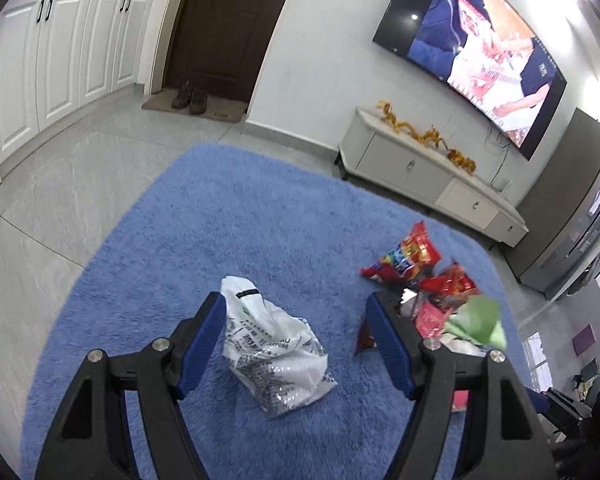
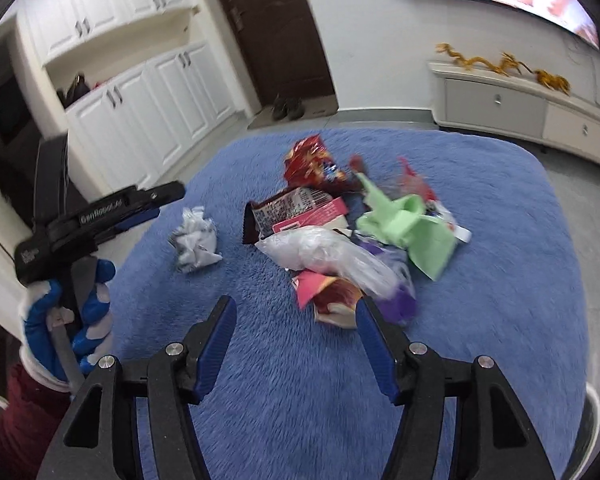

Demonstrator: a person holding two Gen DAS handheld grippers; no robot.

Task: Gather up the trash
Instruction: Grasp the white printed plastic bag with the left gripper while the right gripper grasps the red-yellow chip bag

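A crumpled white printed plastic bag (image 1: 276,354) lies on the blue rug (image 1: 228,216), just below and between my open left gripper's (image 1: 296,306) fingers; it also shows in the right wrist view (image 2: 196,244). A pile of wrappers lies to its right: red snack packets (image 1: 408,258), green paper (image 1: 480,316), pink pieces. In the right wrist view the pile holds a red packet (image 2: 310,160), a brown wrapper (image 2: 288,210), a clear plastic bag (image 2: 328,254) and green paper (image 2: 412,228). My right gripper (image 2: 296,312) is open and empty, just short of the pile. The left gripper (image 2: 100,216) shows at the left.
A white TV cabinet (image 1: 428,172) with gold ornaments stands against the wall beyond the rug, under a wall TV (image 1: 476,44). White cupboards (image 1: 60,64) and a dark door (image 1: 228,28) with shoes (image 1: 190,98) on a mat lie far left. Grey tile floor surrounds the rug.
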